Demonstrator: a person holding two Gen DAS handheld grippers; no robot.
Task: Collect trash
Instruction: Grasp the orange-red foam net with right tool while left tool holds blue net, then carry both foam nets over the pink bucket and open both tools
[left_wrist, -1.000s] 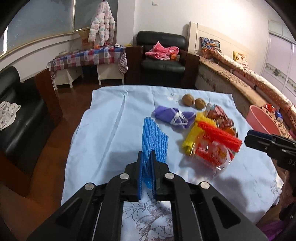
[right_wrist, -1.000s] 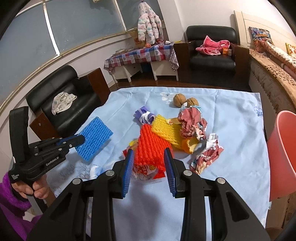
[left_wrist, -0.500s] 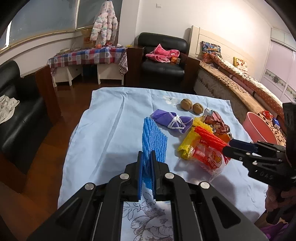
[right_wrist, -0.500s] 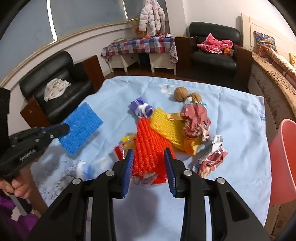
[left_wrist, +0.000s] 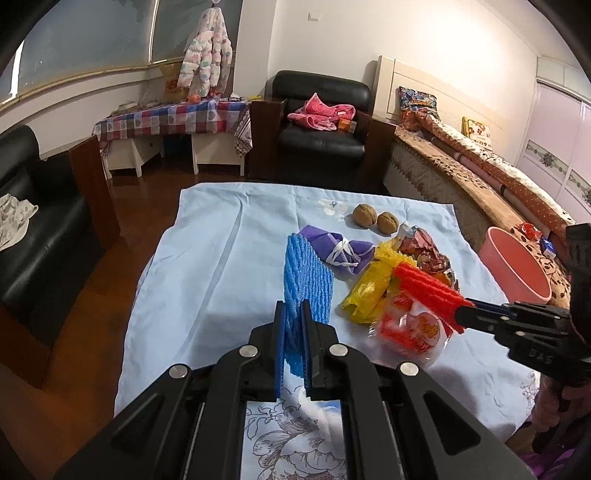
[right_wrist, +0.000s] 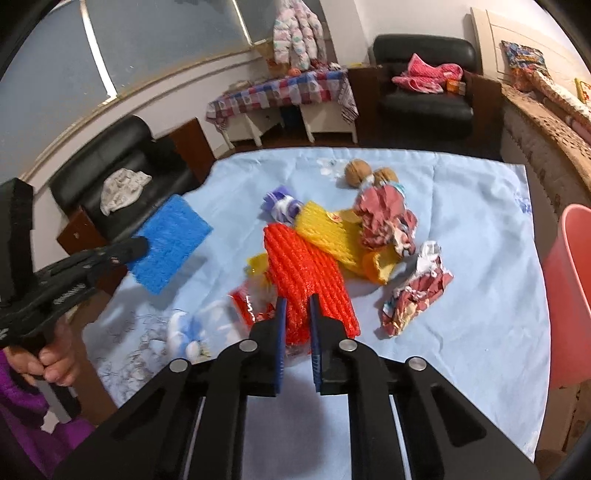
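My left gripper (left_wrist: 293, 314) is shut on a blue foam fruit net (left_wrist: 306, 284) and holds it above the table; the net also shows in the right wrist view (right_wrist: 170, 247). My right gripper (right_wrist: 297, 310) is shut on the near end of a red foam net (right_wrist: 306, 280), also seen in the left wrist view (left_wrist: 428, 291). Under and beside it lie a clear snack bag with red print (left_wrist: 410, 330), a yellow foam net (right_wrist: 328, 232), a purple wrapper (left_wrist: 338, 251), crumpled red wrappers (right_wrist: 384, 218) and two walnuts (left_wrist: 375, 218).
A pink bin (left_wrist: 517, 266) stands off the table's right edge, also in the right wrist view (right_wrist: 572, 288). The table has a light blue cloth (left_wrist: 207, 266). Black sofas stand to the left and behind, a bed to the right.
My right gripper has closed on the red foam net, which was between its open jaws before. My left gripper keeps holding the blue net.
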